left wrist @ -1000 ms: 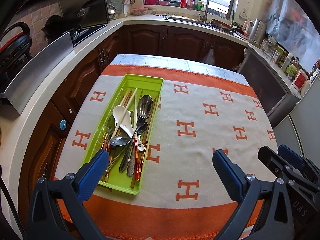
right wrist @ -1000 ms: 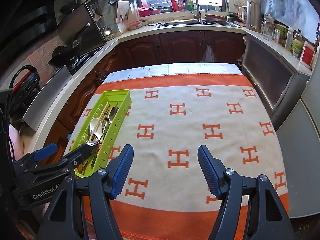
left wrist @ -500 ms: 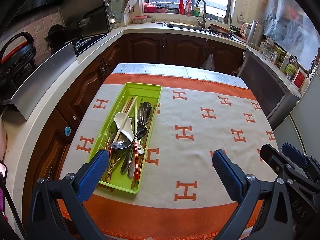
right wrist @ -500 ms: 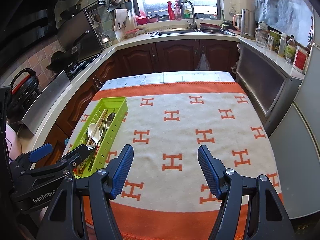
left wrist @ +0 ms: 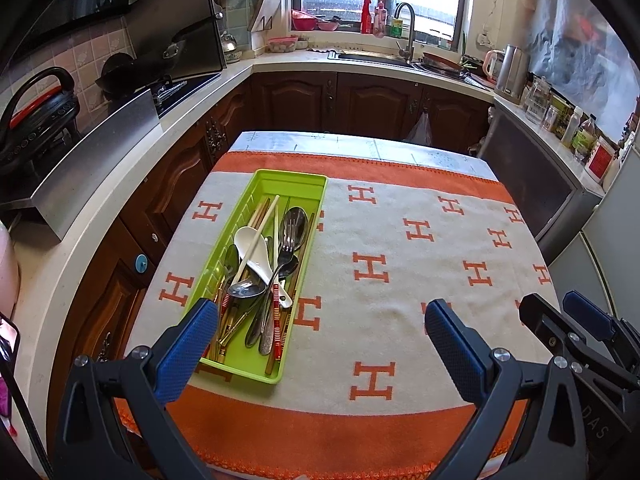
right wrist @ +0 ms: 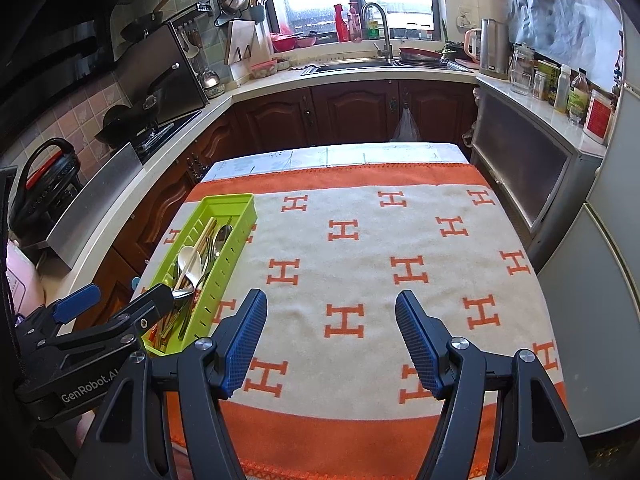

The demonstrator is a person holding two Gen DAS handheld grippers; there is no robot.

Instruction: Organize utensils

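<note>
A lime green tray [left wrist: 296, 178] [right wrist: 240, 216] lies on the left half of the table's orange-and-cream cloth [left wrist: 400, 288]. It holds a jumble of utensils: a white ceramic spoon [left wrist: 252, 246], metal spoons [left wrist: 246, 289], a fork [left wrist: 286, 240], wooden chopsticks [left wrist: 262, 210] and red-striped handles [left wrist: 276, 312]. My left gripper [left wrist: 318, 320] hovers open above the tray's near end with nothing between its fingers. My right gripper [right wrist: 331, 316] hangs open over the middle of the cloth, to the right of the tray, empty. The right gripper's body [left wrist: 580, 328] shows at the left view's right edge.
Dark wood cabinets with a pale counter [right wrist: 280, 80] wrap around the table on the left, far and right sides. A stove with pans [left wrist: 160, 84] is at the left, a sink [right wrist: 352, 65] at the back, jars and a kettle [right wrist: 492, 50] at the right. The cloth right of the tray is bare.
Both views have tilted up slightly and drawn back, so the tray and cloth sit a little lower in the picture. The jaws of both grippers have kept their width.
</note>
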